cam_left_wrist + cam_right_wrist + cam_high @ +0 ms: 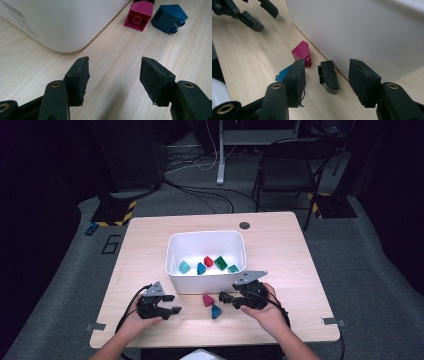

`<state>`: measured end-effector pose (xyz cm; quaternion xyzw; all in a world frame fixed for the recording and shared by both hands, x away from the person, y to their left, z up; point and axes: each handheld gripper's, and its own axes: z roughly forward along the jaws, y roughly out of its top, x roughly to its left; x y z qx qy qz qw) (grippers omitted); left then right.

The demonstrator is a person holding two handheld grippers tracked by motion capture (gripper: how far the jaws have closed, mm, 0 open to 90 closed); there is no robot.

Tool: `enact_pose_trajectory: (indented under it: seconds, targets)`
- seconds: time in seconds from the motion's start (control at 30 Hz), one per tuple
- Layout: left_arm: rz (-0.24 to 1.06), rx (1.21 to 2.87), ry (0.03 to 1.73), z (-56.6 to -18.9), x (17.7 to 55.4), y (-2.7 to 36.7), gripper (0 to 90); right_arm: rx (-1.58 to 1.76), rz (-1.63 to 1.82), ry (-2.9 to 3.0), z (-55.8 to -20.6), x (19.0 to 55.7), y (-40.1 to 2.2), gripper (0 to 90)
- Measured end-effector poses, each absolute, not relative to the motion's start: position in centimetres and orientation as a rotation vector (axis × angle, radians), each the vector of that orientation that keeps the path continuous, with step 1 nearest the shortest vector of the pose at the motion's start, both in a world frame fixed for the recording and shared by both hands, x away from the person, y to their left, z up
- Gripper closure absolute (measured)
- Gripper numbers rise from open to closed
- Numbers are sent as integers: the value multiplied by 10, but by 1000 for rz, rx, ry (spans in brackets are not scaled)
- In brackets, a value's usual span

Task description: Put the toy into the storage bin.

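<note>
While the right gripper (325,82) stands apart around it, the black brick (328,76) lies curved-topped, unclamped, against the white bin (367,32).

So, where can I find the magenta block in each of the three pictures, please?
High view: the magenta block lies on the table just in front of the white bin, between the two grippers.
Left gripper view: top, right of centre, beside the dark blue block.
Right gripper view: centre, close to the bin wall.
Shared landmark: the white bin.
</note>
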<state>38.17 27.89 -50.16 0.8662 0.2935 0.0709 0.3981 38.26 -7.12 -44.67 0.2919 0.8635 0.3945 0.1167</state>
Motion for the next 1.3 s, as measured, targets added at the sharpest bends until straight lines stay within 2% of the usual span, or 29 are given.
enact_pose_trajectory:
  seconds: [0.5,1.17,1.3]
  targets:
    - [178,2198,741,-502,382,279,403,895,1066,2544,-489,388,-70,482]
    - [172,2194,740,-501,382,280,403,861,1007,2586,-505,393,-50,506]
    - [172,2195,738,-501,382,280,403,865,997,2574,-506,394,-46,534]
